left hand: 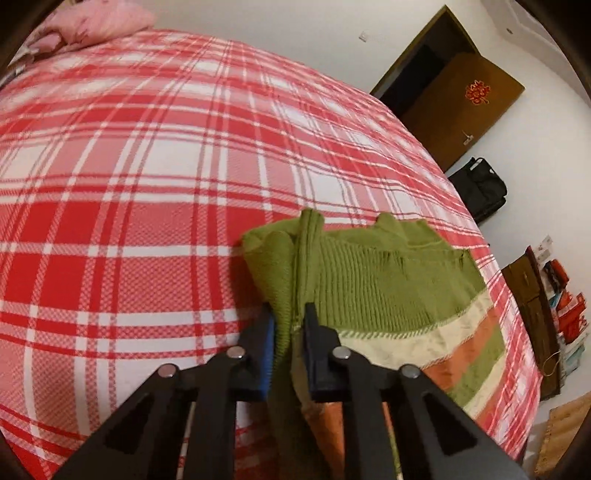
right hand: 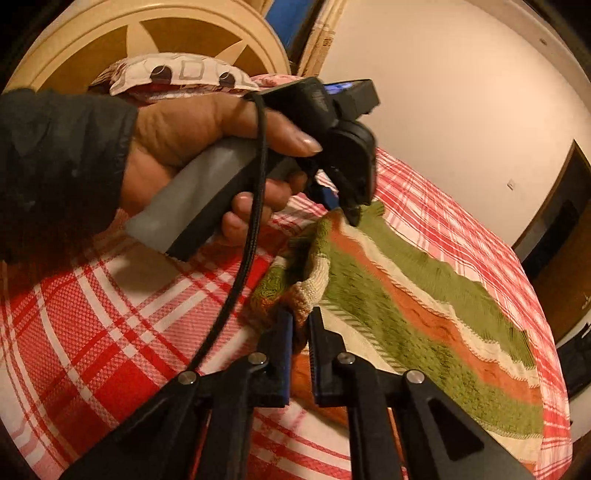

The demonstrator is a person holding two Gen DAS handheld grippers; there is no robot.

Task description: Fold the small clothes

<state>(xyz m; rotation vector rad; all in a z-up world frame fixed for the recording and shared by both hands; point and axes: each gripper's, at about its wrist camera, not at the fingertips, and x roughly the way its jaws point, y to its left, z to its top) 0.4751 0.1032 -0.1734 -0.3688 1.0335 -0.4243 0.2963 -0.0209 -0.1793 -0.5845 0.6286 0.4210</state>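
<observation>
Item: green, orange and cream striped knit sweater point(right hand: 406, 295), on red-and-white plaid bed point(left hand: 129, 184). Your left gripper point(left hand: 290, 325) and right gripper point(right hand: 301, 332): jaws narrow, each pinching sweater edge. Fold started, judged unfinished.

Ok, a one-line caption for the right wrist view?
Both grippers, right gripper and left gripper, pinch the striped knit garment on the plaid bedspread.

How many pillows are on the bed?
2: a pink pillow at the bed's far corner, and a patterned pillow against the headboard. Others may be hidden.
</observation>
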